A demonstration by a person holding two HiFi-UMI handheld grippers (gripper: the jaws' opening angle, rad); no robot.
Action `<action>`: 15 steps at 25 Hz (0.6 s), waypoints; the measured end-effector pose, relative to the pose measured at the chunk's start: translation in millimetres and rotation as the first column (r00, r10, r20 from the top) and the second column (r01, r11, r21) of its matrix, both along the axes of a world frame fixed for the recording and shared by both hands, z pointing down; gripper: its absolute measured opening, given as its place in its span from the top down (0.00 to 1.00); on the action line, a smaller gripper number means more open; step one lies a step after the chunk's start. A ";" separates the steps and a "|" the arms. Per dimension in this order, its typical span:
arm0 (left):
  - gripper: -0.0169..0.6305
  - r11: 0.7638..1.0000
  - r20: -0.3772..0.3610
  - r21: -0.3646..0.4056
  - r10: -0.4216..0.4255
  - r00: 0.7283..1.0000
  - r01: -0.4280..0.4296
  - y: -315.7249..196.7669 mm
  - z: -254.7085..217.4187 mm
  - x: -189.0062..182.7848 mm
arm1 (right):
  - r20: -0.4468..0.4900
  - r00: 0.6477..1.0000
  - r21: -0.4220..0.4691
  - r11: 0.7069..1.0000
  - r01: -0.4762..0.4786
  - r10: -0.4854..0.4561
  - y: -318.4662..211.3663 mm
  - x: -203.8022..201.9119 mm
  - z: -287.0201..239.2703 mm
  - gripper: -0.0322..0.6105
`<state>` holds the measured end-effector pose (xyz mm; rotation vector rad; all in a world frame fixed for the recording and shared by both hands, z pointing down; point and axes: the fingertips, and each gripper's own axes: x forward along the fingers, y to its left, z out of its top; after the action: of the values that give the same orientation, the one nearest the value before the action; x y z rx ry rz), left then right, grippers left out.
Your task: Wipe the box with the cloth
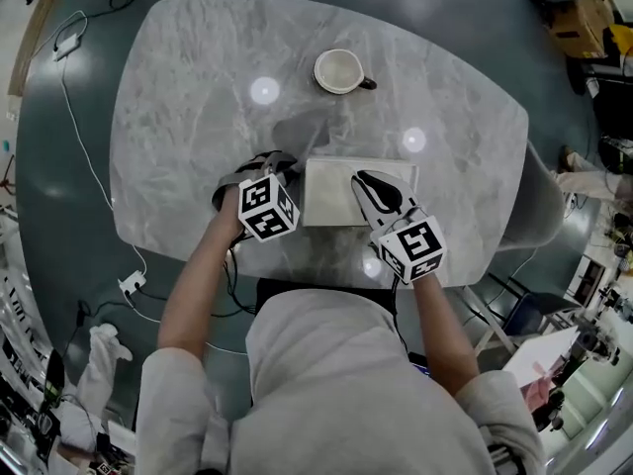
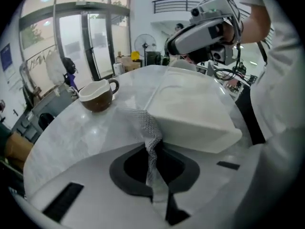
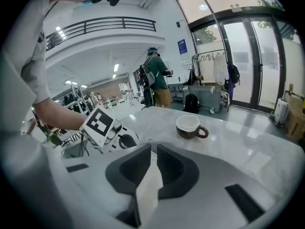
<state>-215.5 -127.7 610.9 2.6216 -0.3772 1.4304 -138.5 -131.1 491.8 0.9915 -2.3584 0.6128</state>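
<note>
- We've got a pale marble table (image 1: 198, 117) on a dark floor (image 1: 69, 176), with a cup (image 1: 339, 71) toward the far edge. There are glass doors (image 3: 248, 56) behind.
- Our left gripper (image 2: 155, 161) is clamped on the mesh cloth (image 2: 150, 130), which is right against the white box (image 1: 331, 191) mid-table.
- Our right gripper (image 3: 153, 159), jaws pretty much together, sits over the box top.

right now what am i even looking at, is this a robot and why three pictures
No robot: a person holds a hand-held gripper in each hand. The head view comes from a camera on the person's head, looking down. The other two come from cameras riding on each gripper. On the marble table stand a cup and a white box. The left hand-held gripper is shut on a grey cloth beside the box. The right hand-held gripper sits over the box top, jaws nearly together. Whether it pinches anything is unclear.
</note>
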 end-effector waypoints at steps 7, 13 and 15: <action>0.93 0.993 -0.004 -0.010 0.119 0.993 -0.119 20.1 -5.6 4.8 | -0.001 0.998 -0.039 0.997 -0.060 0.060 -0.3 1.2 18.0 0.86; 0.93 0.995 0.002 -0.010 0.103 0.995 -0.103 49.8 -6.8 4.8 | 0.069 0.996 -0.069 0.996 -0.055 0.060 15.5 -6.9 16.7 0.86; 0.93 0.995 0.018 0.001 0.098 0.995 -0.098 62.1 -5.2 4.1 | 0.080 0.996 -0.069 0.997 -0.037 0.042 23.1 -8.9 16.8 0.86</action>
<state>-211.5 -65.6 605.7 2.6644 -0.2545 1.4843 -147.3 -108.0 508.6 1.0032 -2.3766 0.7563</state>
